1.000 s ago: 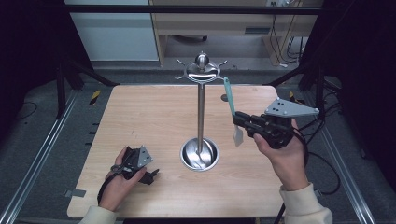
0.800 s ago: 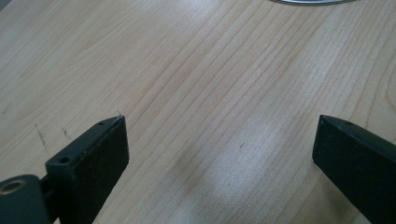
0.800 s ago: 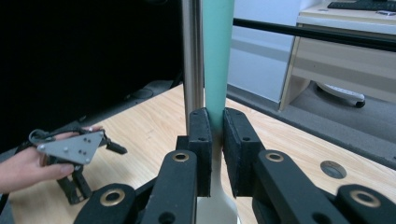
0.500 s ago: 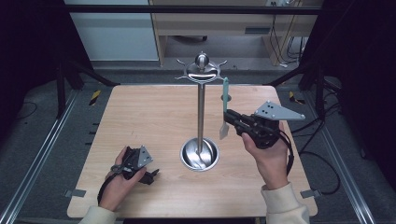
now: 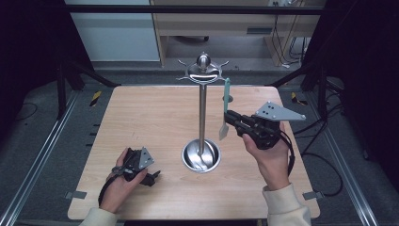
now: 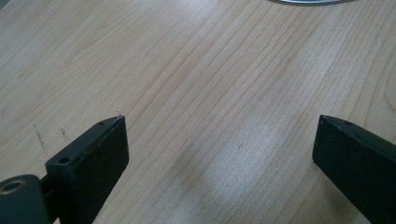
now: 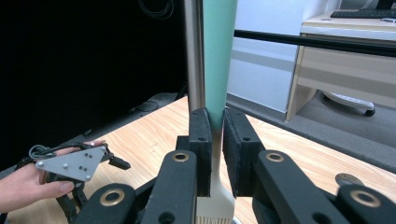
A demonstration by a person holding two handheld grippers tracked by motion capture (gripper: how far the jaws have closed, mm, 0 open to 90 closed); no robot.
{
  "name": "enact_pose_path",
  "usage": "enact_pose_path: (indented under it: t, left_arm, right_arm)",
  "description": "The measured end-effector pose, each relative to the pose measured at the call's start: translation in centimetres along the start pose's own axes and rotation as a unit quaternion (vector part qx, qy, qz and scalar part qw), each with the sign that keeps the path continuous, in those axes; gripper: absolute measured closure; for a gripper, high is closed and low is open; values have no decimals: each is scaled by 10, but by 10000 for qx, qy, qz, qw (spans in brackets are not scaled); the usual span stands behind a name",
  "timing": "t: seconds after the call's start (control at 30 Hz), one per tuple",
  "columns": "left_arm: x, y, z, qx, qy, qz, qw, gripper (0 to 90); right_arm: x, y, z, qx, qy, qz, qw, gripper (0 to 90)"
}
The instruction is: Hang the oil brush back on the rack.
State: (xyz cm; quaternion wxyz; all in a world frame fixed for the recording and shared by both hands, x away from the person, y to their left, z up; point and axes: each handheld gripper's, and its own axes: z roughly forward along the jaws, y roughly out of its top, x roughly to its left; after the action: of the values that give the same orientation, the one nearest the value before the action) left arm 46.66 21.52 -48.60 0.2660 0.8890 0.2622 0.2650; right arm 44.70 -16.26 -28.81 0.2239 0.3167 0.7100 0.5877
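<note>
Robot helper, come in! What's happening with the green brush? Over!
Right tool shut on brush, green handle up, bristles down. Left tool open, resting low over table. Brush beside stand pole, hooks above. Over.

Two black tongs [image 6: 219, 154] wide apart over bare wooden table [image 6: 196, 70]

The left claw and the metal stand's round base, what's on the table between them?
Nothing: bare wood separates the left claw from the stand's base in the high view. The left gripper view shows bare table too.
</note>
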Motion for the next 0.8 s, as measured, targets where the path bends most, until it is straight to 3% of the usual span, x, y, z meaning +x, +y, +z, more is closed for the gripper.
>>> enact_pose_path:
  t: [0.6, 0.8]
  left_arm:
    - [1, 0, 0, 13, -6, 12, 10000, 33]
    - [1, 0, 0, 6, -2, 12, 10000, 33]
  right_arm:
    - [-4, 5, 6, 183, -15, -58, 9998, 787]
    - [-4, 7, -4, 275, -230, -175, 9992, 674]
